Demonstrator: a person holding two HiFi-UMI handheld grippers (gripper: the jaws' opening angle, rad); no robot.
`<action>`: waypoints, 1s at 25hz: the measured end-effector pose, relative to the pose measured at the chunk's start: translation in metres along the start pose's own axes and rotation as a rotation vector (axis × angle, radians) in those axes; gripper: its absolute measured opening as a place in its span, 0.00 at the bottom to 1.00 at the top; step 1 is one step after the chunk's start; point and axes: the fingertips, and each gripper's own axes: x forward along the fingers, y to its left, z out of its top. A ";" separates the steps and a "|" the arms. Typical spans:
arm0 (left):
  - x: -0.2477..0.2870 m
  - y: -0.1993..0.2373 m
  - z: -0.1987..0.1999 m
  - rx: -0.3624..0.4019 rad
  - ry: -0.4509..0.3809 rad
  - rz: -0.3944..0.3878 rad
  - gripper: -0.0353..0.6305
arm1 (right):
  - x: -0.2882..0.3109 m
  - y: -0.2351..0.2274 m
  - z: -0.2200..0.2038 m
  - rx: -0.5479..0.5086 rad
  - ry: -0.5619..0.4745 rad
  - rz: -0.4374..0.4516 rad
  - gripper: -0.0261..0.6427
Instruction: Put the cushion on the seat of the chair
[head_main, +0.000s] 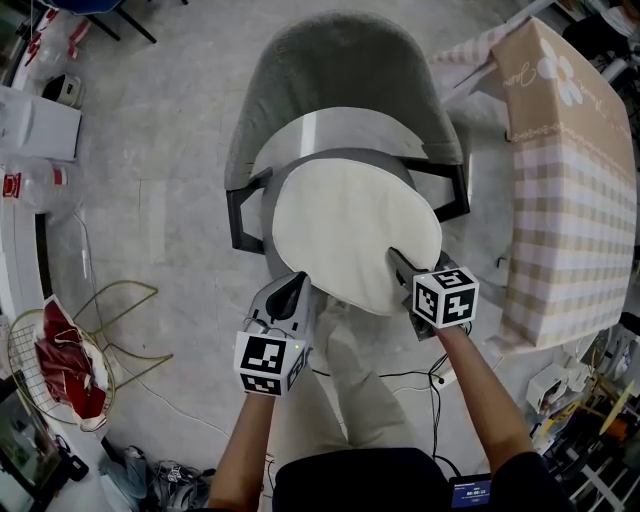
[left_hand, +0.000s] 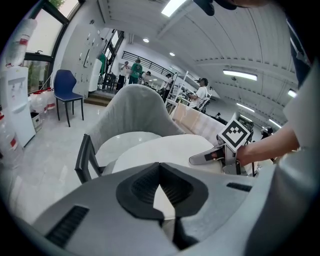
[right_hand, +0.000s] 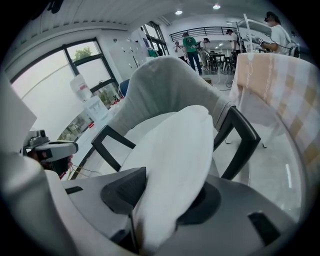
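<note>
A round cream cushion (head_main: 350, 230) hangs tilted over the white seat (head_main: 340, 130) of a grey-backed chair (head_main: 340, 70) with black armrests. Both grippers hold it by its near edge. My left gripper (head_main: 295, 290) is at the cushion's near-left rim, its jaws shut with a thin sliver of cushion (left_hand: 165, 147) pinched between the pads. My right gripper (head_main: 398, 262) is at the near-right rim. In the right gripper view the thick cushion (right_hand: 175, 150) fills the gap between the jaws of the right gripper (right_hand: 167, 192) and touches both pads. The cushion hides most of the seat.
A table under a checked cloth (head_main: 570, 180) stands close on the chair's right. A wire basket with red cloth (head_main: 60, 360) lies on the floor at the left. Cables (head_main: 420, 380) trail by the person's legs. White boxes (head_main: 40, 125) sit at the far left.
</note>
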 end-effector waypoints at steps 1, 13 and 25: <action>0.001 0.000 -0.002 -0.001 0.004 -0.002 0.06 | 0.001 -0.003 -0.001 -0.003 0.001 -0.012 0.31; 0.015 0.002 -0.016 -0.007 0.030 -0.012 0.06 | 0.021 -0.032 -0.009 -0.032 0.028 -0.084 0.38; 0.034 0.009 -0.026 -0.004 0.046 -0.012 0.06 | 0.044 -0.057 -0.022 -0.020 0.064 -0.116 0.41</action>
